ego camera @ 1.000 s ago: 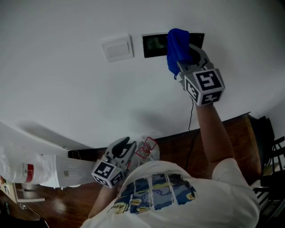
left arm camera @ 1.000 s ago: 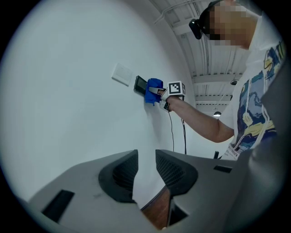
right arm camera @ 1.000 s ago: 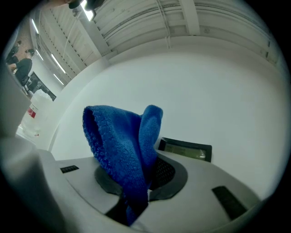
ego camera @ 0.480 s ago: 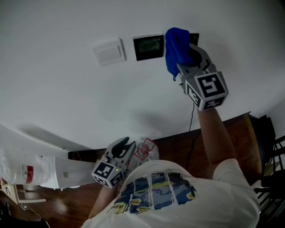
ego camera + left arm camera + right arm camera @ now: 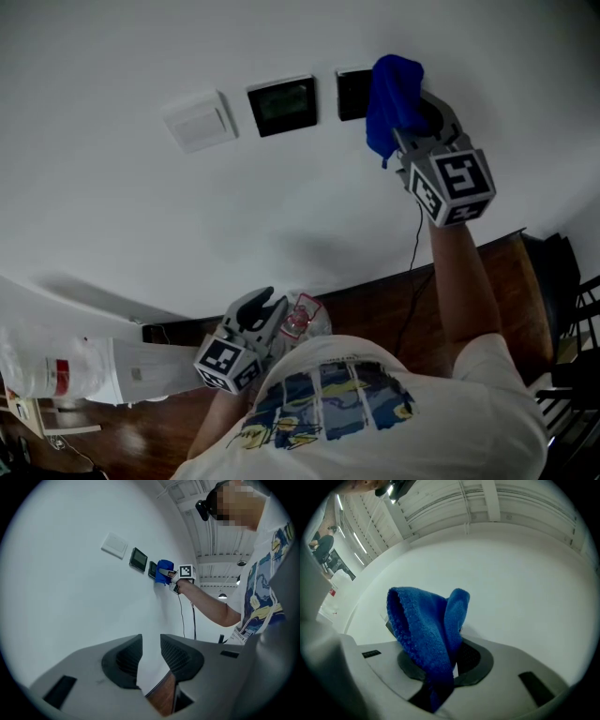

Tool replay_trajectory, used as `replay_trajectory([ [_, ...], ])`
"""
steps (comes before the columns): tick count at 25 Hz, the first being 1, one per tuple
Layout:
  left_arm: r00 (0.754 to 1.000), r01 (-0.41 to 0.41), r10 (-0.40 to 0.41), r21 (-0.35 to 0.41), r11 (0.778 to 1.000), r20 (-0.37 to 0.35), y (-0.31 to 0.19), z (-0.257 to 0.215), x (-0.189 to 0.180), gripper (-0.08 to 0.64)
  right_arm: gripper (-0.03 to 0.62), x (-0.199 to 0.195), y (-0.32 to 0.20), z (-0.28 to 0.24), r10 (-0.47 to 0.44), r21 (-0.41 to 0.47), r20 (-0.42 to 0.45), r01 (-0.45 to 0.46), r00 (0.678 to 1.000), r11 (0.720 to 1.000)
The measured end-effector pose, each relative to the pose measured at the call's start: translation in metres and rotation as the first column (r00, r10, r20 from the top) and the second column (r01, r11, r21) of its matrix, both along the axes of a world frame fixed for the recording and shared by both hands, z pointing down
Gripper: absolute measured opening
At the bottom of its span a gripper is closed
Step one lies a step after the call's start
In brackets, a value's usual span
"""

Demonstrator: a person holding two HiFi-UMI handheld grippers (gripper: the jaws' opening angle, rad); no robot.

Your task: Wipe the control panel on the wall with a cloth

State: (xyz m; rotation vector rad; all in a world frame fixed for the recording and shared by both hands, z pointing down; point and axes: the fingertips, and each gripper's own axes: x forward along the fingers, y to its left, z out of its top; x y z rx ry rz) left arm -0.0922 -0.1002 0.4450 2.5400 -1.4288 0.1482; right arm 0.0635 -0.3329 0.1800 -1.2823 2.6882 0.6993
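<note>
The right gripper (image 5: 411, 117) was raised to the white wall (image 5: 122, 216), and its jaws were closed on a blue cloth (image 5: 392, 92); in the right gripper view the cloth (image 5: 423, 625) stood up folded from between the two dark pads, and its lower end hung down through the gap. The cloth lay against the wall and covered the right edge of a small dark panel (image 5: 352, 94); the control panel (image 5: 281, 106) with the greenish screen was just to the left of this one, uncovered and apart from the cloth; further left there was a white switch plate (image 5: 197, 120). A thin black cable (image 5: 413, 246) ran down the wall beside the raised arm.

The left gripper (image 5: 265, 311) was held low, close to the person's body and well apart from the panels; a clear plastic item with a red label (image 5: 305, 317) was just beside it. In the left gripper view its jaws stood only a little apart, with a narrow gap and nothing between them; through this gap only the wall and some brown wood (image 5: 161, 698) were visible. That view also showed the cloth (image 5: 164, 571) on the wall, far ahead.
</note>
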Motion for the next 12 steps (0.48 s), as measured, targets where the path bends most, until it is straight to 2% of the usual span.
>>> replay_trajectory([
  [7, 1.000, -0.006, 0.006, 0.001, 1.000, 0.002, -0.012, 0.001, 0.015, 0.097, 0.095, 0.038, -0.021, 0.008, 0.048, -0.018, 0.019, -0.047, 0.999, 0.999],
  [12, 1.000, 0.004, -0.004, 0.001, 1.000, 0.004, -0.015, 0.000, 0.022, 0.097, 0.095, 0.044, -0.029, 0.013, 0.041, -0.021, 0.003, -0.041, 0.999, 0.999],
])
